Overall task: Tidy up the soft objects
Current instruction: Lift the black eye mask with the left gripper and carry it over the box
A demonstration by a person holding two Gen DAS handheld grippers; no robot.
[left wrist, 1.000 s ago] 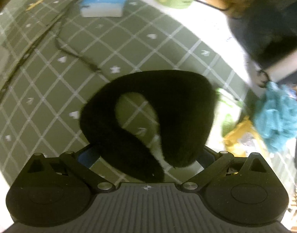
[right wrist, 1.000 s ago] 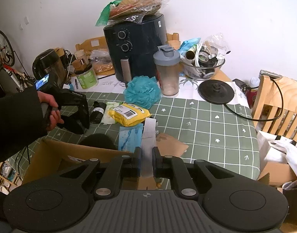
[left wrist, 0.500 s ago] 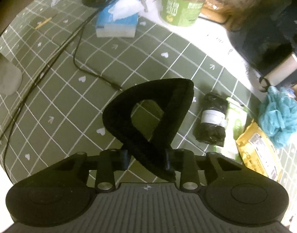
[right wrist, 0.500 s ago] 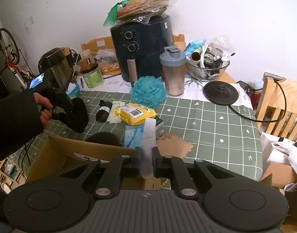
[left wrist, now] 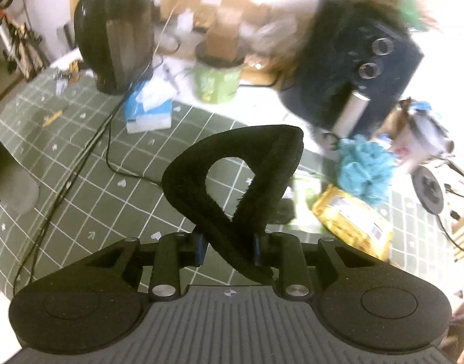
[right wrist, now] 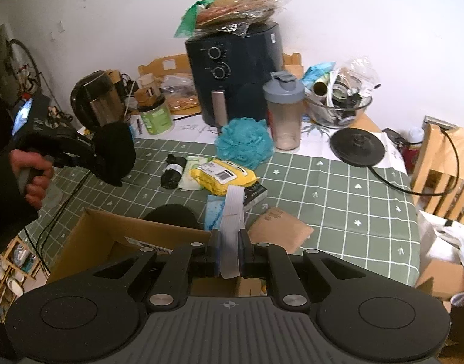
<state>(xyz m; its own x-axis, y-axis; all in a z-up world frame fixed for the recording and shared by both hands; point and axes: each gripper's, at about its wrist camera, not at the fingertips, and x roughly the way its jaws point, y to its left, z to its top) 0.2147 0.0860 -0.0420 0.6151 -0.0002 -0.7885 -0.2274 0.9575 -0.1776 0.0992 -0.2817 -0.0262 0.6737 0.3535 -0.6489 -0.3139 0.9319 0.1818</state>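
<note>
Holding a black headband [left wrist: 232, 188] up off the table [right wrist: 338, 188], left gripper [left wrist: 228, 248] pinching just the crossed ends, loop flopping free. Right gripper [right wrist: 230, 256] clamping a white strip [right wrist: 232, 227] over the open box [right wrist: 110, 236]. Risking a slip here: squeezing so little fuzzy fabric, probably sliding out on a fast swing. Also maybe snagging the loop on the box edge, or dragging it across the clutter.

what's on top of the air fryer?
On the air fryer lies a heap of clear plastic bags holding flat brown and reddish packets, with a green bag hanging off its left edge. The bags cover the fryer's top, so anything beneath them is hidden.
</note>
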